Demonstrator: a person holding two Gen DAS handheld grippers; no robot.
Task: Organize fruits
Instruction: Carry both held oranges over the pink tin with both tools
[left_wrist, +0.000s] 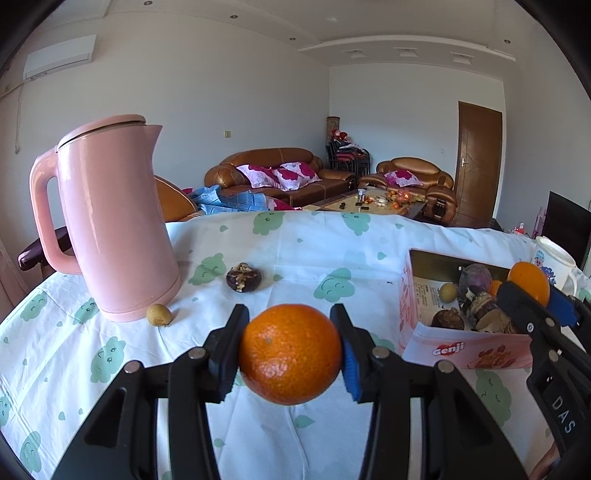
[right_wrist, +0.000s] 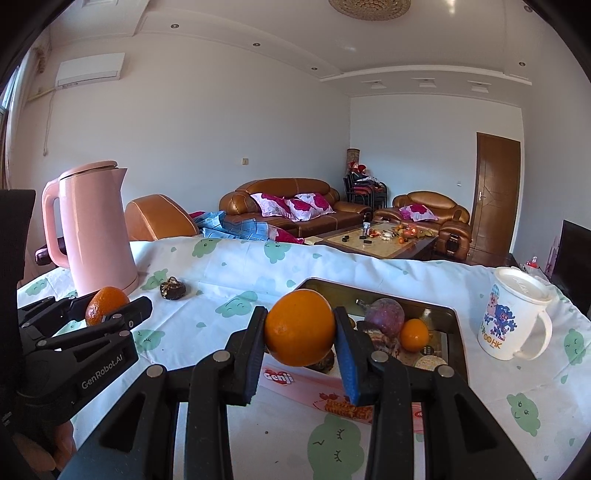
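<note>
- The left gripper (left_wrist: 290, 354) clamps a mandarin (left_wrist: 290, 354) between its blue-padded jaws, held above the cloud-print tablecloth (left_wrist: 295, 254).
- At the right edge, the right gripper (left_wrist: 532, 291) grips an orange (left_wrist: 529, 280) over the pink Genji tin (left_wrist: 417, 325).
- Inside the tin lie a purple fruit (left_wrist: 476, 277), a small yellow fruit (left_wrist: 448, 292) and dark brown pieces.
- A pink kettle (left_wrist: 114, 221) stands at left; a small tan fruit (left_wrist: 159, 315) sits just beside its base.
- A dark cracked fruit (left_wrist: 243, 277) lies alone mid-table.
- A white printed mug (left_wrist: 552, 260) stands behind the tin.

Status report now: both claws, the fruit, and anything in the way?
Left claw shut on mandarin. Right claw shut on orange, above near edge of tin box. Two fruits loose by kettle. Nothing blocks box.
</note>
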